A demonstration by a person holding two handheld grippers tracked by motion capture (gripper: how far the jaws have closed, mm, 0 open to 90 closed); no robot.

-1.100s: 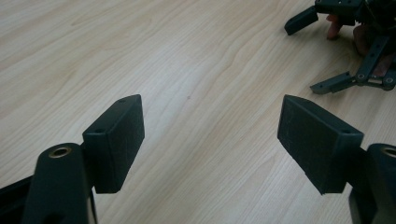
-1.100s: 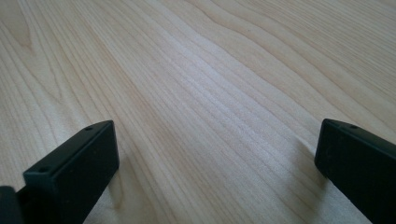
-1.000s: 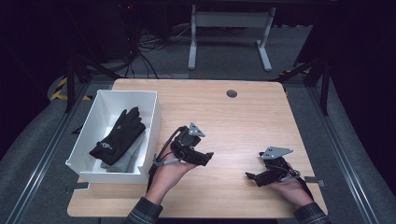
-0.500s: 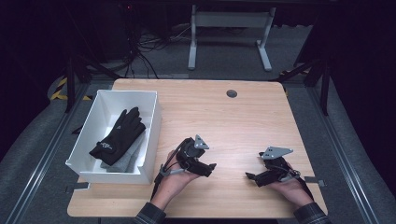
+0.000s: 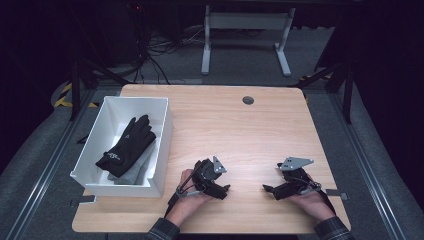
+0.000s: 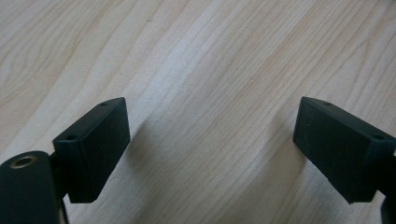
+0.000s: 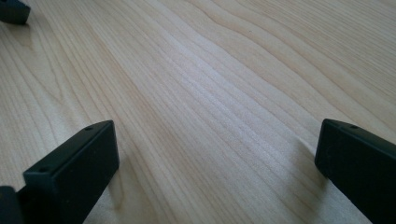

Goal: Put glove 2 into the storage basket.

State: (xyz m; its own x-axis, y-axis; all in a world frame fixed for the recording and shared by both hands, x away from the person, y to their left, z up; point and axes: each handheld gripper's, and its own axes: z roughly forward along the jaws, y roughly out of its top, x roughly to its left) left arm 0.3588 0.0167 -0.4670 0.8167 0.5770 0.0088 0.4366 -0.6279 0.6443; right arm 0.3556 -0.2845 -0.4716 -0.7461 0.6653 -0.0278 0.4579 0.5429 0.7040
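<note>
1. Wooden table (image 5: pixel 250 125): mostly bare, with just a white bin (image 5: pixel 162 120) parked at the left edge.
2. Inside that bin: black glove (image 5: pixel 127 145) lying flat on top of something grey (image 5: pixel 136 167). Could be a second glove or a cloth, hard to tell. Looks stowed, so the putting-away part reads as done.
3. Right gripper (image 5: pixel 267 190): down on the table near the front edge, claw spread wide, nothing between the jaws.
4. Left gripper (image 5: pixel 222 189): low over bare wood just right of the bin, claw just been opening, wide apart now, nothing in it either.
5. Left to do: nothing obvious. Guessing wrap-up.
</note>
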